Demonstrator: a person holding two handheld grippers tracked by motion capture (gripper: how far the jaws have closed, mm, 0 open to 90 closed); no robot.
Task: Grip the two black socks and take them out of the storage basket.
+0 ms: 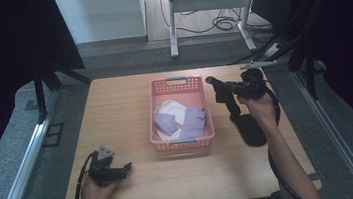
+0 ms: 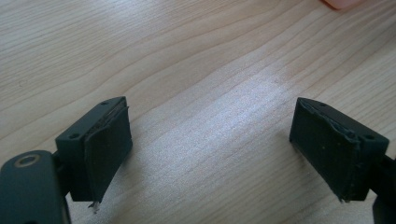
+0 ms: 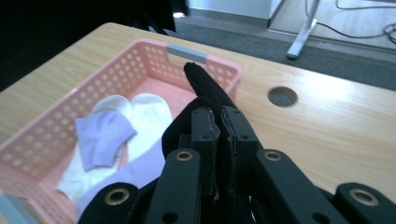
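Right gripper [image 3: 217,135]: jaws clamped on a limp black fabric sock [image 3: 205,86], at the three o'clock side of the pink perforated plastic basket [image 1: 184,140], likely bound inside beside the white and lilac socks [image 3: 105,137]. Left gripper [image 2: 210,140]: jaws wide, empty, idle at the wooden table's [image 1: 115,106] seven o'clock.

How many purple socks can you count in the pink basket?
2. The left purple sock lies on the white socks at the left of the pink basket; the right purple sock lies by its right wall. Others may be hidden underneath.
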